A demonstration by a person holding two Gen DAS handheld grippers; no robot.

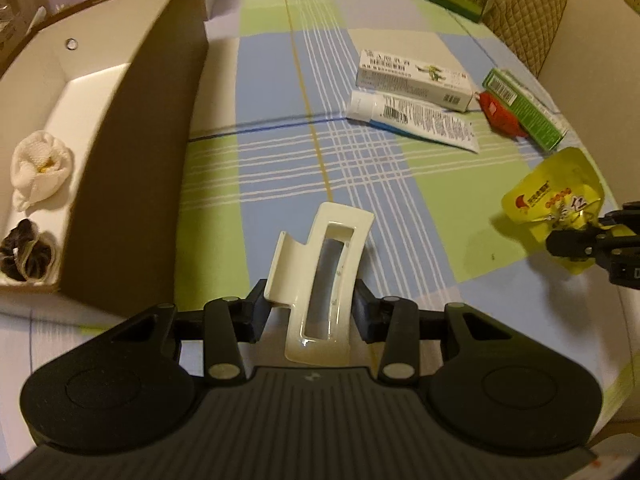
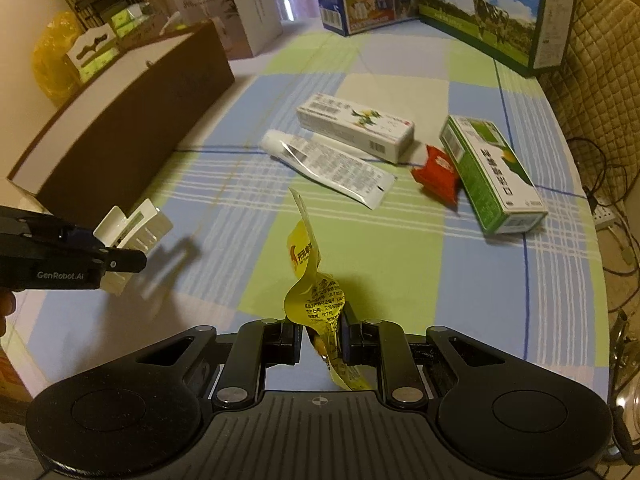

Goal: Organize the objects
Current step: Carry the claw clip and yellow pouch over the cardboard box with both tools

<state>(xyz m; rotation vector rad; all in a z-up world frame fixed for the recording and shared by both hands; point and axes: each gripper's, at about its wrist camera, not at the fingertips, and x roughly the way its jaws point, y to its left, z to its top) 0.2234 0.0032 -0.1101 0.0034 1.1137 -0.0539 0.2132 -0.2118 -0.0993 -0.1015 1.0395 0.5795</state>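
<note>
My left gripper is shut on a cream-white hair claw clip, held above the checked tablecloth; from the right wrist view the same clip sticks out of that gripper at the left. My right gripper is shut on a crumpled yellow snack packet, also lifted off the cloth; the packet shows at the right edge of the left wrist view. On the cloth lie a white tube, a white carton, a red packet and a green carton.
An open brown box with a white inside stands at the left, holding a white sock ball and a dark scrunchie. Milk cartons and a padded chair back line the far side. The table edge runs down the right.
</note>
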